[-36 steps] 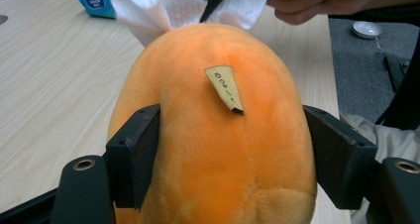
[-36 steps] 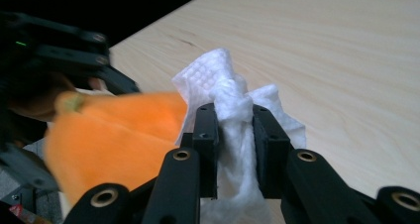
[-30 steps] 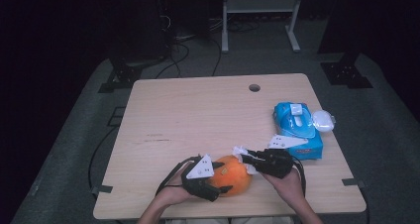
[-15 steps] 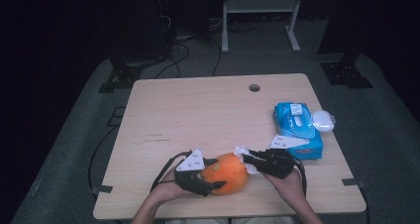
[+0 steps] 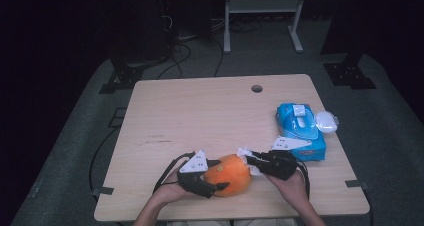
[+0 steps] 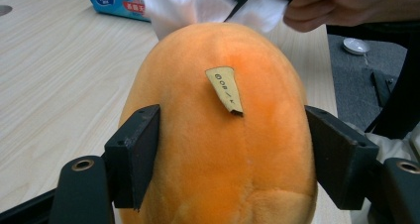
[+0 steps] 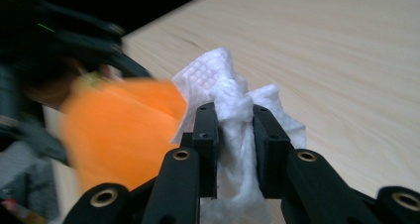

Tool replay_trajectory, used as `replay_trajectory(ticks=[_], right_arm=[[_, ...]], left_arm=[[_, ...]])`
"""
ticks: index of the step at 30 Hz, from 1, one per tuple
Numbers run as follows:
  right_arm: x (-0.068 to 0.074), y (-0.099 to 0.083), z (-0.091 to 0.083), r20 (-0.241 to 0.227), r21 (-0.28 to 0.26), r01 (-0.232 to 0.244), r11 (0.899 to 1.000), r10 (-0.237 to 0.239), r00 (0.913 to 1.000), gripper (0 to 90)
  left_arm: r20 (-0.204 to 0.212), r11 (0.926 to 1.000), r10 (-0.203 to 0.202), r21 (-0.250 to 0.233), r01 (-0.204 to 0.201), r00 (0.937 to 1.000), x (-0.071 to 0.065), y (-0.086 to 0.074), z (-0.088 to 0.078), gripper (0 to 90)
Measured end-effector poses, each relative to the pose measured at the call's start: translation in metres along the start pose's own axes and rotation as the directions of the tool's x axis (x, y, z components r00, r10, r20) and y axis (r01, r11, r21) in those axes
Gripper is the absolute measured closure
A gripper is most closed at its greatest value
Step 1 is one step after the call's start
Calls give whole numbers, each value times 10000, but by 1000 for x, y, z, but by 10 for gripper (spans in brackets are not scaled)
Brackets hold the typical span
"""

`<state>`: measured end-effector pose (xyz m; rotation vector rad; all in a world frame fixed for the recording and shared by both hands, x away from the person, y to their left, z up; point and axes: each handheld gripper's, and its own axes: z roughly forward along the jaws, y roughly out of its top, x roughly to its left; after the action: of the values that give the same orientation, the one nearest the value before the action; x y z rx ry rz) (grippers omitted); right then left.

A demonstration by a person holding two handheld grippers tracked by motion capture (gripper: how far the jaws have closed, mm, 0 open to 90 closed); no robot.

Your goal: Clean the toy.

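An orange plush toy (image 5: 227, 175) rests near the table's front edge. My left gripper (image 5: 207, 178) is shut on it, and in the left gripper view both black jaws press into the plush's (image 6: 218, 149) sides, below a small tan label (image 6: 225, 87). My right gripper (image 5: 250, 159) is shut on a crumpled white wipe (image 5: 243, 154). That wipe (image 7: 230, 100) bulges out between its jaws and touches the far end of the plush (image 7: 124, 130). The wipe (image 6: 183, 6) and the person's right hand (image 6: 341, 3) also appear beyond the plush in the left gripper view.
A blue pack of wipes (image 5: 300, 131) lies at the right side of the wooden table (image 5: 200, 116), with a white round lid (image 5: 326, 121) beside it. A cable hole (image 5: 256, 88) sits near the far edge. Dark floor, cables and stands surround the table.
The left gripper and the plush have shifted very slightly to the left. The right gripper has kept the wipe against the plush in the same place.
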<state>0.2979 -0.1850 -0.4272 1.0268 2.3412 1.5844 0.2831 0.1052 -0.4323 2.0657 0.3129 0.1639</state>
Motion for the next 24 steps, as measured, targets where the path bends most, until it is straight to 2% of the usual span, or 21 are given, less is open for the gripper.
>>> replay_trajectory(ticks=[2,3,5,7,8,9,11,12,14,16,17,18,19,21,22,24], right_arm=[[-5,-3,0,-37,-50,-327,9995,327,9995,744],[-2,-1,-1,-23,-100,-264,9996,263,9997,744],[9,5,-2,-237,-303,88,9995,-95,9997,743],[21,11,-3,-659,-498,415,9979,-447,9968,743],[27,13,-2,-574,-416,733,9964,-756,9955,743],[28,13,-1,-487,-348,824,9960,-840,9953,743],[19,8,1,-454,-257,571,9980,-582,9973,743],[14,6,1,-282,-180,496,9986,-501,9983,743],[11,4,0,-237,-184,318,9993,-323,9992,743],[14,6,-1,-94,-199,411,9990,-413,9991,744],[17,7,-2,-153,-368,384,9986,-390,9991,746],[23,8,-2,-446,-644,357,9973,-386,9983,745],[30,12,-1,-661,-678,624,9957,-669,9956,745],[44,16,3,-632,-523,1311,9900,-1343,9889,745],[44,15,6,-611,-404,1406,9892,-1429,9878,746],[32,10,6,-608,-344,998,9944,-1018,9929,746]], left_arm=[[-28,10000,1,19,-1,10000,0,1,1,267],[-51,10000,26,14,-26,10000,-1,1,2,266],[-122,10000,-3,-15,2,9999,-2,3,5,266],[-179,10000,-68,-40,67,9998,-3,5,10,266],[-198,10000,-48,-28,47,9998,-4,6,10,265],[-201,10000,-21,15,21,9998,-4,6,9,257],[-192,9998,-171,-133,168,9997,-3,6,8,220],[-221,9996,-213,-174,209,9995,-2,6,7,194],[-199,9989,-401,-257,396,9990,-1,6,7,189],[-301,9991,-387,-180,382,9988,-2,7,9,207],[-416,9991,-386,-207,377,9984,-4,7,10,234],[-497,9991,-365,-221,354,9981,-5,9,12,249],[-532,9993,-331,-186,322,9980,-7,10,13,254],[-521,9999,-102,-71,98,9986,-8,11,13,253],[-456,9997,-187,-137,181,9988,-7,11,11,239],[-295,9982,-492,-371,481,9984,-5,9,9,186]])
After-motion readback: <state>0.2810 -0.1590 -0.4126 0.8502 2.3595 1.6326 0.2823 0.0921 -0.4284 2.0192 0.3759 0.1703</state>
